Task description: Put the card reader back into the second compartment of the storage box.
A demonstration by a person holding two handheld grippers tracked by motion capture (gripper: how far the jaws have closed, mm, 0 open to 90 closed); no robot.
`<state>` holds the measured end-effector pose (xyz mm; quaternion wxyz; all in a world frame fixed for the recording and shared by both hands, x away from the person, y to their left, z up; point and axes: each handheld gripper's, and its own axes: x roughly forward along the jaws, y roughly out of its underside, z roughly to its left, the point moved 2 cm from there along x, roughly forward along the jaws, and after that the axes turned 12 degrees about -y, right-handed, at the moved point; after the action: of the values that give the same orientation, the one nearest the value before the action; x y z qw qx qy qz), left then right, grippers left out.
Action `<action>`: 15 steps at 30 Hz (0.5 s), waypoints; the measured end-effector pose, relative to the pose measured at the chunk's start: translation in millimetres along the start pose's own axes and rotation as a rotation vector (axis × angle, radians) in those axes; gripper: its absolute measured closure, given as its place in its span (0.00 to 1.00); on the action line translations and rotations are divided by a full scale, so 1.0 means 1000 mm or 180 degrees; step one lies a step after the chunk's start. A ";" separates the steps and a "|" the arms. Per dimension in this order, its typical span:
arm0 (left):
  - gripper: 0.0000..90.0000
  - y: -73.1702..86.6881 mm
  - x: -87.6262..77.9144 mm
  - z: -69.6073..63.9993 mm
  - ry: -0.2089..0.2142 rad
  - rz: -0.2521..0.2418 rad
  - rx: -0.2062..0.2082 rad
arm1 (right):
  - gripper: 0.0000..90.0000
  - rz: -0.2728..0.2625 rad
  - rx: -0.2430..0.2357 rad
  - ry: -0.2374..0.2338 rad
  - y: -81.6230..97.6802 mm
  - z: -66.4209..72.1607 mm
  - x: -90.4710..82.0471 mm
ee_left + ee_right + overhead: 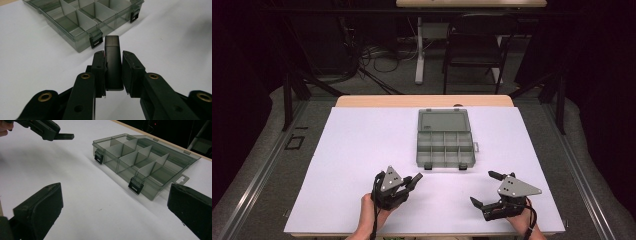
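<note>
Left gripper holds black block lengthwise toward organizer box.

White table top with a light wood edge showing along its far side; grey floor around it, with a black tape square marked to the left of the table. Behind the table, a dark folding chair stands just right of a white table leg, with tangled cables on the floor to the left of that leg. A second light table top sits at the top edge, and a black post stands at the far left.
</note>
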<state>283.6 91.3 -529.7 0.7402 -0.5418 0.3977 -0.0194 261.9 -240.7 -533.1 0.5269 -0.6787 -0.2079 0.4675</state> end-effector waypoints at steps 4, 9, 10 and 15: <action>0.81 -0.002 0.001 0.001 0.0008 -0.0011 -0.0002 | 0.00 0.0006 0.0002 0.0000 0.000 0.000 0.000; 0.81 -0.008 0.003 0.001 0.0021 -0.0037 -0.0012 | 0.00 0.0006 0.0010 0.0008 0.000 -0.001 0.000; 0.81 -0.009 0.003 0.002 0.0034 -0.0036 -0.0003 | 0.00 0.0005 0.0008 0.0008 0.000 -0.001 0.000; 0.81 -0.014 0.005 0.004 0.0030 -0.0065 -0.0018 | 0.00 0.0010 0.0015 -0.0001 0.000 -0.001 0.001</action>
<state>295.1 86.8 -520.7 0.7366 -0.5478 0.3957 -0.0284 263.3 -240.4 -533.4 0.5278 -0.6776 -0.2058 0.4689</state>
